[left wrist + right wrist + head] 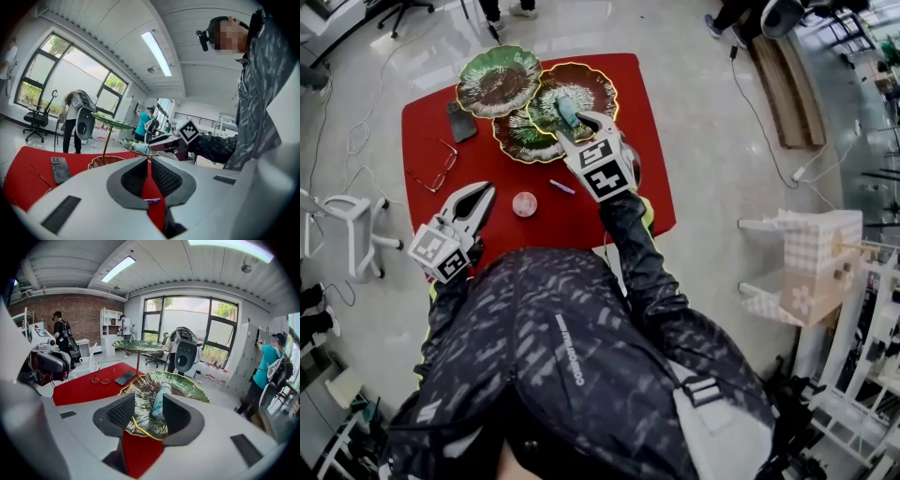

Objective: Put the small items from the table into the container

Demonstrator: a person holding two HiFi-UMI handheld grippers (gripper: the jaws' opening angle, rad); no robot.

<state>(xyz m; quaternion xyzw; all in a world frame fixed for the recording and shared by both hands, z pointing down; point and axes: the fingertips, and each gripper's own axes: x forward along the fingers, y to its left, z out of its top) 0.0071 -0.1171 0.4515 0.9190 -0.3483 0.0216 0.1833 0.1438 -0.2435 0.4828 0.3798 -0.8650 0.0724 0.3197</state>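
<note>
Table (pixel 652 141): covered in red; carries a tiered stand of leaf-shaped dishes at its far side.
Right gripper (pixel 581 127): held over the middle dish (pixel 542 111), jaws apart.
Left gripper (pixel 484 194): at the near left edge, jaws together, nothing held.
Phone (pixel 460 121), glasses (pixel 439 169): on the left of the table.
Tube (pixel 567 110): lying in the middle dish between the right jaws, beside one pad, clear of the other.
Round pink item (pixel 524 203), blue stick (pixel 562 187): on the table, between the grippers.
</note>
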